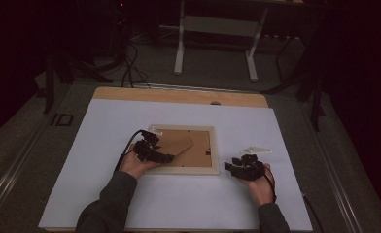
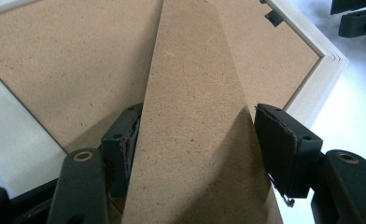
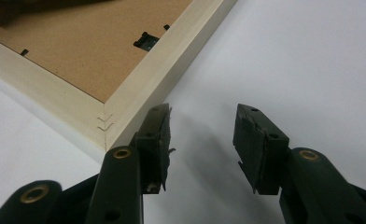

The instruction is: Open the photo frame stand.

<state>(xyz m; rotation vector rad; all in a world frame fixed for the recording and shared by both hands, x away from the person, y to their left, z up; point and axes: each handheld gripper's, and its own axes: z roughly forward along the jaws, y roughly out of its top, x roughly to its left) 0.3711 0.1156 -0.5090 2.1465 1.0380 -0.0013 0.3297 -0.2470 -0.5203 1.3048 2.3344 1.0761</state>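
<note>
A picture frame (image 1: 182, 149) lies face down near the middle of the white surface (image 1: 130, 204), its brown backing board up. The left hand (image 1: 135, 165) comes in from the near edge, forearm angled inward, and rests at the frame's near left corner with the left gripper (image 1: 165, 156) pointing right across the backing. In the left gripper view its jaws stand apart on either side of the cardboard stand flap (image 2: 195, 121); the left pad lies against the flap's edge, the right pad just clear of it. The right hand (image 1: 260, 187) rests on the surface beside the frame's near right corner, and the right gripper (image 3: 202, 140) stands open on nothing, one jaw just beside the pale wooden corner (image 3: 107, 122).
</note>
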